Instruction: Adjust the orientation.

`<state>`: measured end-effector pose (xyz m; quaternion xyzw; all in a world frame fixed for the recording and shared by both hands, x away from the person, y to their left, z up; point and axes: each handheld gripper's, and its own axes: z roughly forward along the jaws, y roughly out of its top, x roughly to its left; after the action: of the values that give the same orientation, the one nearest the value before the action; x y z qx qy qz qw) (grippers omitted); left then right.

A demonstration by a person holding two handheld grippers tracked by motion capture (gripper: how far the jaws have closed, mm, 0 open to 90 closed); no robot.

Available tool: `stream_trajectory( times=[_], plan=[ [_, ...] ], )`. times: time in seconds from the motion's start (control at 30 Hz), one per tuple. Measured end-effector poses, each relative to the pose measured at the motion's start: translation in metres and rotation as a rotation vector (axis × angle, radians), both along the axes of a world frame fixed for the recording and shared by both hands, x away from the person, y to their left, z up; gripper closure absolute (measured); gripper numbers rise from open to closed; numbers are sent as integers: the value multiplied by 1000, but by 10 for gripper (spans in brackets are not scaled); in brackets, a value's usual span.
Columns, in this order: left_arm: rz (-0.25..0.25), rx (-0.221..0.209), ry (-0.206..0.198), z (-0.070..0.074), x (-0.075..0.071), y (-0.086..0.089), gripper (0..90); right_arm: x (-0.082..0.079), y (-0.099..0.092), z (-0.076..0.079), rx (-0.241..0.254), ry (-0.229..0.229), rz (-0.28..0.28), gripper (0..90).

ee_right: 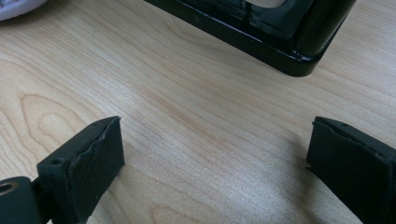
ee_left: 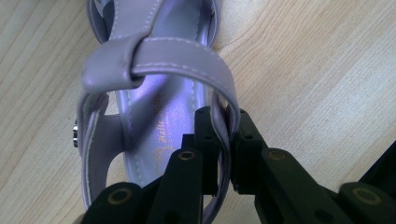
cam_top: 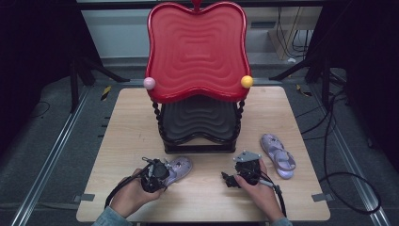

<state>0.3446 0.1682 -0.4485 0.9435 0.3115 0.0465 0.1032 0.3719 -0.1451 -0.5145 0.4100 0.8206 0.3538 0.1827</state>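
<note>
1. Two lilac sandals lie on the table in the high view, both in front of the two-tier rack with its red top tray. The near sandal sits just before the rack's left front foot, under the left gripper. The far sandal lies off the rack's right front corner, apart from the right gripper, which rests on the table in front of the rack.

2. Left gripper view: the jaws are nearly together, pinching the heel strap of the near sandal, which lies flat on the wood. I judge the step to be the grasp of the first sandal, made but not yet lifted.

3. Right gripper view: the jaws stand wide apart with nothing between them, bare wood beneath, the rack's black base just ahead.

4. The next move likely calls for a straight lift, keeping the thin strap from slipping, then carrying the sandal up to a rack tier.
</note>
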Motion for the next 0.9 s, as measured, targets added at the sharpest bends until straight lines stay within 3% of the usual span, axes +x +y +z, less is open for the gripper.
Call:
stream_trajectory(
  times=[0.2,0.23,0.33,0.4,0.5,0.9],
  plan=[
    [0,-6,16,1,3,2,858,0,0,0,1,2,-2,43],
    [10,-41,17,2,4,4,860,0,0,0,0,0,0,43],
    [21,-65,15,6,5,8,863,0,0,0,1,2,-2,43],
    [26,-117,28,11,7,15,863,0,0,0,0,0,0,43],
    [28,-145,41,13,8,17,864,0,0,0,0,0,0,43],
    [-9,-357,61,29,8,20,863,0,0,0,1,1,-1,43]
  ],
)
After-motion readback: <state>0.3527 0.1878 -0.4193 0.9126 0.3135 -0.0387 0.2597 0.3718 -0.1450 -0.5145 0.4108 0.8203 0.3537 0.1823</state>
